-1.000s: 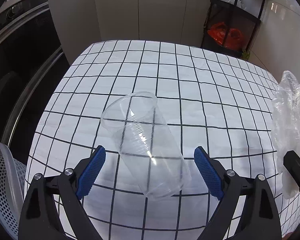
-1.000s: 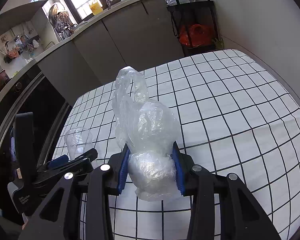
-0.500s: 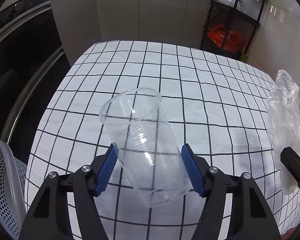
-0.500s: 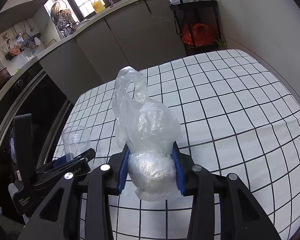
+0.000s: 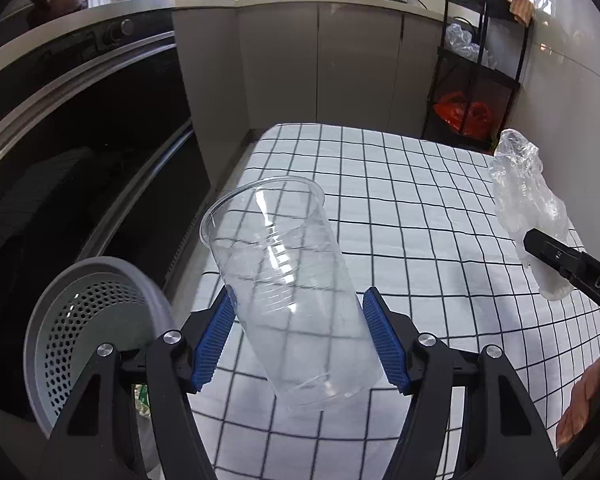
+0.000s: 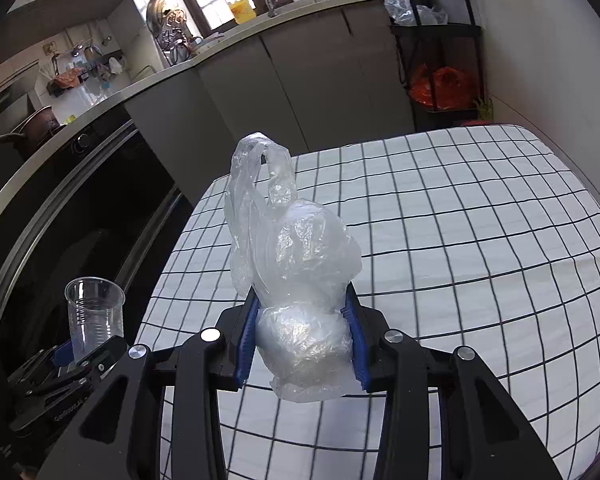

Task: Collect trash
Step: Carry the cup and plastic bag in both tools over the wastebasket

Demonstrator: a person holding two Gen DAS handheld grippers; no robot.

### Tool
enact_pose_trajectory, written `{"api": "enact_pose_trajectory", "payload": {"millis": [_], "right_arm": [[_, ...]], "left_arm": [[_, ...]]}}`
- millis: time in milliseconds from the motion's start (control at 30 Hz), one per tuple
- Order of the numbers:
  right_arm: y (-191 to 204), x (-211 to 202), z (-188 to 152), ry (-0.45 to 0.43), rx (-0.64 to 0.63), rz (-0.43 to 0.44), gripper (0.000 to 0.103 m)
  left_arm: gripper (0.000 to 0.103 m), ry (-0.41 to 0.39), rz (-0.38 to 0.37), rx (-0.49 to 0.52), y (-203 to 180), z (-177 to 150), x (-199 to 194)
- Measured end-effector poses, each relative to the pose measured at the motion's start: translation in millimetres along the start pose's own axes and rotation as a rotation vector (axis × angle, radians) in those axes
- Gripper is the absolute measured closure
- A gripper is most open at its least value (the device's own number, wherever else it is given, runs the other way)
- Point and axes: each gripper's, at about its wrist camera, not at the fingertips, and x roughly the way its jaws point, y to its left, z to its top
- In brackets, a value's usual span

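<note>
A clear plastic cup (image 5: pixel 288 280) is lifted off the checked tablecloth (image 5: pixel 420 240), with my left gripper (image 5: pixel 300 340) shut on its lower half, rim tilted away. In the right wrist view the same cup (image 6: pixel 94 312) stands up from the left gripper at the lower left. My right gripper (image 6: pixel 302 342) is shut on a crumpled clear plastic bag (image 6: pixel 296 264), whose loose top sticks up above the blue pads. That bag (image 5: pixel 528 212) also shows at the right edge of the left wrist view, held above the table.
A grey perforated bin (image 5: pixel 96 332) stands on the floor left of the table, just below the left gripper. A dark oven front (image 5: pixel 80 160) runs along the left. A black rack (image 5: pixel 480 72) with an orange bag stands beyond the table's far end. A hand (image 5: pixel 588 404) shows at lower right.
The left gripper's jaws closed on the cup, then lifted it and carried it left toward the table's edge, so the bin came into view. The right gripper rose a little with the bag.
</note>
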Motion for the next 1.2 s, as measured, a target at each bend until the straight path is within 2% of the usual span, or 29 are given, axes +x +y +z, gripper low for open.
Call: {"api": "enact_pose_trajectory", "payload": {"millis": [233,500,800,1200], "right_arm": [[62.4,0.4,-20.4,0.027,-0.070,0.068,0.065],[125.9,-5.0,-40.0,0.038,-0.097,0.158,0.065],[180.0,3.7,-70.2,0.083,-0.111,0.215,0.065],[251.9,39.7,-108.6,0.172,-0.239,0.246,0.064]], "left_arm": [[0.039,-0.040,0.082,-0.036,67.8,-23.7,-42.5],[0.039,-0.069,0.173,-0.074,123.1,-45.8,-69.1],[0.039,-0.081,0.215,-0.143,162.7,-63.6,-68.7],[0.039,-0.017,0.229,-0.194,216.1,-78.4,-48.5]]}}
